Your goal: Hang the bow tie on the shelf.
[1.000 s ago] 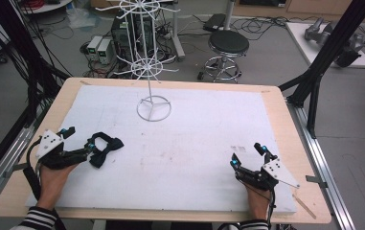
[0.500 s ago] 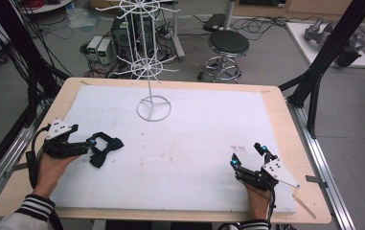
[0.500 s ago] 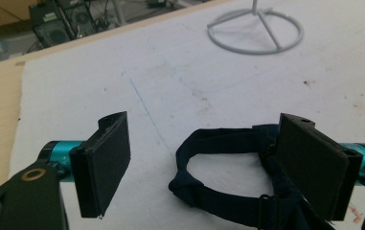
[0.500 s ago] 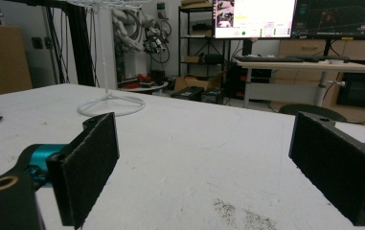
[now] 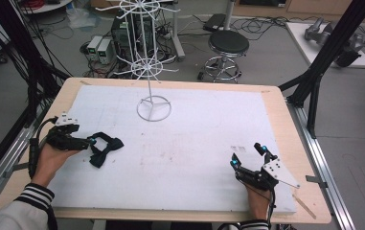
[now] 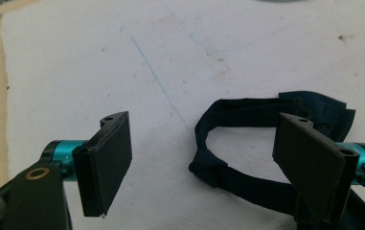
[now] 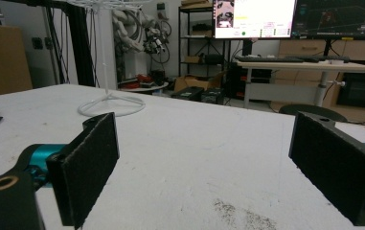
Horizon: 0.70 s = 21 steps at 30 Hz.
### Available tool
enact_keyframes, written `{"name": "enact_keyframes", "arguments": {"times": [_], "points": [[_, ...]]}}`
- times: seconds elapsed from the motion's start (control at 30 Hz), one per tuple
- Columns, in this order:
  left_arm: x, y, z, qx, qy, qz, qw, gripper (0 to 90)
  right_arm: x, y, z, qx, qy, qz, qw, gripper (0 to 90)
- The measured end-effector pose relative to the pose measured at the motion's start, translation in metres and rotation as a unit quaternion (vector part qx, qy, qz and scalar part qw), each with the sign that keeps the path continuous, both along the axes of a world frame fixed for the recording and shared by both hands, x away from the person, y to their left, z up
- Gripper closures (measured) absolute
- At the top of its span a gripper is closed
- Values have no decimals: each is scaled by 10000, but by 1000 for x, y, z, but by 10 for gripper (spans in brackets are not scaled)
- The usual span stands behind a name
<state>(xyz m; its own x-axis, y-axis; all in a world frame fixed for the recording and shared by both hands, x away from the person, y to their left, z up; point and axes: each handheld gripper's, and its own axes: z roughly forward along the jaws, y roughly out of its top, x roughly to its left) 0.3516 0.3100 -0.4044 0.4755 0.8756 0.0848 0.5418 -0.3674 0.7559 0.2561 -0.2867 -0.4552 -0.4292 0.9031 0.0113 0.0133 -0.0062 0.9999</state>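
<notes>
The wide-open left gripper [image 5: 92,142] had been carried forward to the dark navy fabric bow tie [image 6: 247,143], readying a grasp, while the right gripper [image 5: 248,156] was kept wide open and idle.

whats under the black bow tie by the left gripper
The bow tie lies flat on the white mat, between the open jaws of the left gripper. Bare mat shows through its strap loop. Whatever is beneath the fabric itself is covered.
</notes>
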Motion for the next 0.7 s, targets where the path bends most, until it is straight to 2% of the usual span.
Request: {"name": "enact_keyframes", "arguments": {"times": [0.07, 0.13, 0.17, 0.43, 0.57, 0.7], "points": [[4, -1, -1, 71, 229, 23, 9997, 220, 0, 0, 0, -3, 0, 0, 10000, 90], [6, -1, -2, 113, 305, 2, 9995, 221, 0, 0, 0, 8, 2, 0, 10000, 90], [9, -3, -2, 217, 415, -26, 9989, 233, 0, 0, 0, -3, 0, 0, 10000, 90], [20, -8, -5, 349, 605, -57, 9975, 281, 0, 0, 0, 3, 1, -1, 10000, 90], [28, -8, -5, 403, 837, -94, 9956, 310, 0, 0, 0, 0, -4, -1, 10000, 90], [31, -9, -5, 439, 913, -96, 9948, 341, 0, 0, 0, 3, -6, -3, 10000, 90]]}}
